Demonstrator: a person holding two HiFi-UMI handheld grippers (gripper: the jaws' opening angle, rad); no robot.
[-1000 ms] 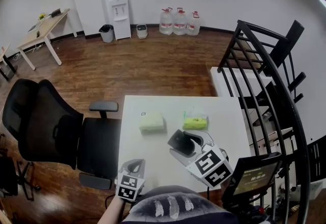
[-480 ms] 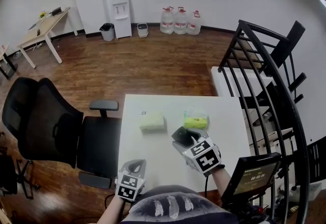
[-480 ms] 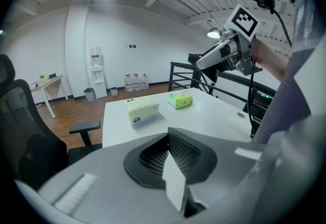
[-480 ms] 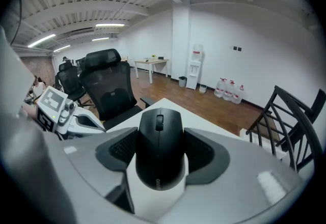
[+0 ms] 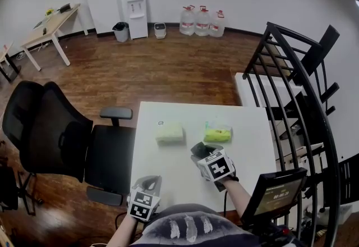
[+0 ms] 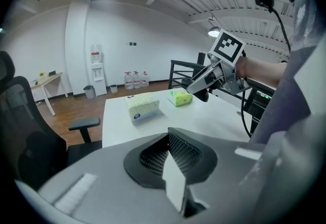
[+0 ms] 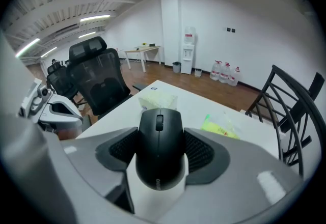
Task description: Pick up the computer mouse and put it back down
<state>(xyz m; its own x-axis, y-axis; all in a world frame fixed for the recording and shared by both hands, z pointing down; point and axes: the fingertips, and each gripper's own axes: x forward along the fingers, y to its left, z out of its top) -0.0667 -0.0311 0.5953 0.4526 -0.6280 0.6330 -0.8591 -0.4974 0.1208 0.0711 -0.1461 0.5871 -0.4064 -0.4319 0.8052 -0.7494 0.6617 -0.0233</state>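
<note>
My right gripper is shut on the black computer mouse, its mesh pads pressing the mouse's two sides, scroll wheel pointing away. It hangs low over the white table, near the table's middle right; I cannot tell whether the mouse touches the top. In the left gripper view the same right gripper shows from the side, with the mouse under its marker cube. My left gripper rests at the table's near edge, shut, with nothing between its pads.
A pale tissue pack and a green pack lie on the table beyond the mouse. A black office chair stands to the left. A black metal railing and a small screen stand at the right.
My right gripper has come down toward the table with the mouse still held and has rolled a little. The left gripper has stayed put.
</note>
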